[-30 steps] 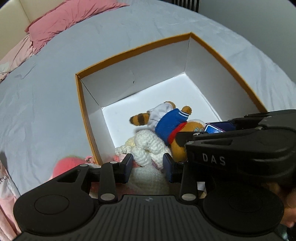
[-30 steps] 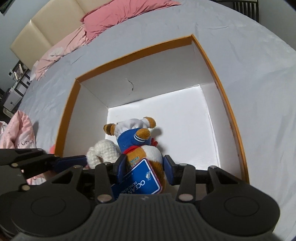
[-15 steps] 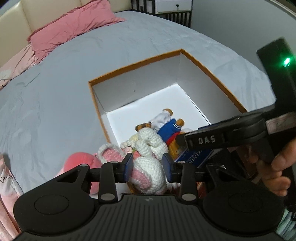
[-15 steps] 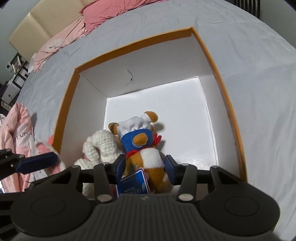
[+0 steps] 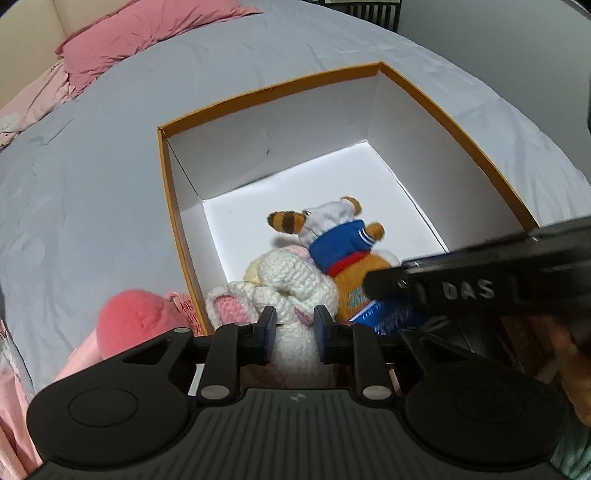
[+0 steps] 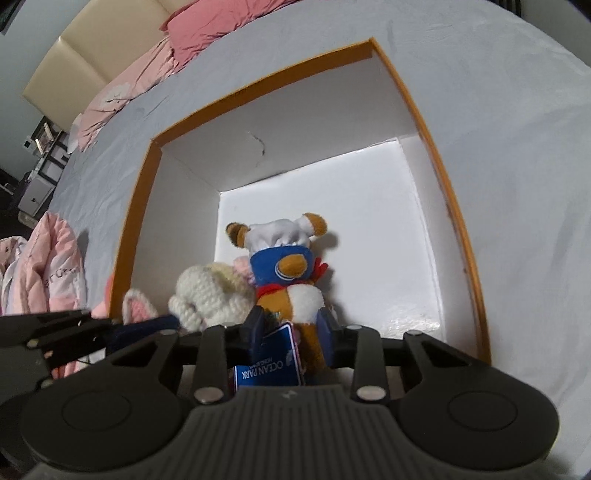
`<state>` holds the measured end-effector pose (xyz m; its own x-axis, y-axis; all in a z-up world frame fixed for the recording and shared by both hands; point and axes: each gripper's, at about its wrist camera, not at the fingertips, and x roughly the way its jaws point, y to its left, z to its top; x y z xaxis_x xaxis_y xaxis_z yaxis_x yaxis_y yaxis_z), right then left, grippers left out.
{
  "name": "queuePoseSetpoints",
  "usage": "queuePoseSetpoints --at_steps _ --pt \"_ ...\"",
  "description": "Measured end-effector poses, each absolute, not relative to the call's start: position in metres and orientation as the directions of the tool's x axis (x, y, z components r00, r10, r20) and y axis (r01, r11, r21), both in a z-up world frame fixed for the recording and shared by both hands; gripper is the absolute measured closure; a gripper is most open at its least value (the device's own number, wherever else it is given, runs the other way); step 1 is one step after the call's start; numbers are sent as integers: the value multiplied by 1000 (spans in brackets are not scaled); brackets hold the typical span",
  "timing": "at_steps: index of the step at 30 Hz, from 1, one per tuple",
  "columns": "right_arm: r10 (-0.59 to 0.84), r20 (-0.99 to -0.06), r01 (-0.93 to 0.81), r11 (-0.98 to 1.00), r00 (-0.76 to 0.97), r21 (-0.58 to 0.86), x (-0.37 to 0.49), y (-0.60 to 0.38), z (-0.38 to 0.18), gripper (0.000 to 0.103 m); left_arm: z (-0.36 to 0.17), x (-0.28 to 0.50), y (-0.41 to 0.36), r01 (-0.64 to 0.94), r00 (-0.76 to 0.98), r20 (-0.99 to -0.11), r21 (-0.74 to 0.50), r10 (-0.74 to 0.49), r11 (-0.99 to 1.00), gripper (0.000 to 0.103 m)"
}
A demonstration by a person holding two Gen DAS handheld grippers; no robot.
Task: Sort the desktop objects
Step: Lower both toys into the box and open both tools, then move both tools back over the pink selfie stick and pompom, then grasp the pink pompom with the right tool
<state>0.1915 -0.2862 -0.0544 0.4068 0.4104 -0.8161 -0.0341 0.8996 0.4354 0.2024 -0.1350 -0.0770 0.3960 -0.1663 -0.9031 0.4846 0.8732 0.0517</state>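
Note:
An open box (image 5: 266, 88) with an orange rim and white inside sits on the grey bedsheet. My left gripper (image 5: 295, 328) is at its near edge, jaws closing, pads pressing on a white crochet bunny (image 5: 291, 284) with pink ears. Beside it, my right gripper (image 6: 291, 328) is closing too, pads squeezing the lower body of an orange plush animal (image 6: 291, 266) in a white chef hat and blue jacket. A blue tag (image 6: 269, 365) hangs below that plush. Both toys lean together over the box floor, near its front left corner. The bunny (image 6: 210, 291) touches the plush's left side.
A round pink plush (image 5: 136, 317) lies outside the box against its left wall. A pink pillow (image 5: 147, 33) is at the bed's head and a pink garment (image 6: 48, 266) lies at the left. A hand (image 5: 569, 354) holds the right gripper. The box's far and right floor is bare.
Both pairs of jaws have narrowed on their toys. The left gripper rose away from the box, then came back down close to it. The plush now stands more upright.

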Motion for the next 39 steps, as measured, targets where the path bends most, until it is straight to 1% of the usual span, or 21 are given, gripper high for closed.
queuePoseSetpoints --at_steps 4,9,14,17,22,27,29,31,33,36,38,39 --pt "408 -822 -48 904 398 425 192 -283 -55 72 -75 200 -132 488 400 -896 32 -191 872 78" --pt "390 -822 -53 912 416 406 191 -280 -54 69 -58 189 -119 491 439 -861 -9 -256 871 78" --pt "328 -810 -66 938 487 341 179 -277 -41 69 -24 169 -98 483 520 -802 -7 -294 875 78" --pt "316 -776 -118 946 546 303 165 -268 -24 69 -8 162 -77 454 543 -788 -17 -292 891 78" --pt "384 -696 -277 923 607 268 143 -238 7 69 10 156 -37 382 547 -798 -30 -252 924 78" --pt "471 -656 -429 871 589 240 131 -202 28 69 20 151 1 351 548 -814 15 -193 936 77" --pt "486 -660 -487 850 573 202 129 -183 31 68 18 150 13 335 552 -818 43 -159 941 76" --pt "489 -675 -534 830 553 163 129 -166 31 66 13 149 25 322 556 -822 77 -122 944 73" --pt "489 -693 -576 807 529 129 131 -148 29 65 5 147 36 315 554 -828 112 -86 943 72" --pt "465 -730 -608 790 501 85 139 -127 21 60 -8 148 52 311 538 -841 130 -62 942 72" --pt "449 -756 -627 777 477 65 146 -114 14 55 -16 151 62 307 525 -849 133 -51 942 71" --pt "437 -771 -632 773 463 59 152 -107 11 54 -20 154 66 304 521 -852 138 -44 943 70"
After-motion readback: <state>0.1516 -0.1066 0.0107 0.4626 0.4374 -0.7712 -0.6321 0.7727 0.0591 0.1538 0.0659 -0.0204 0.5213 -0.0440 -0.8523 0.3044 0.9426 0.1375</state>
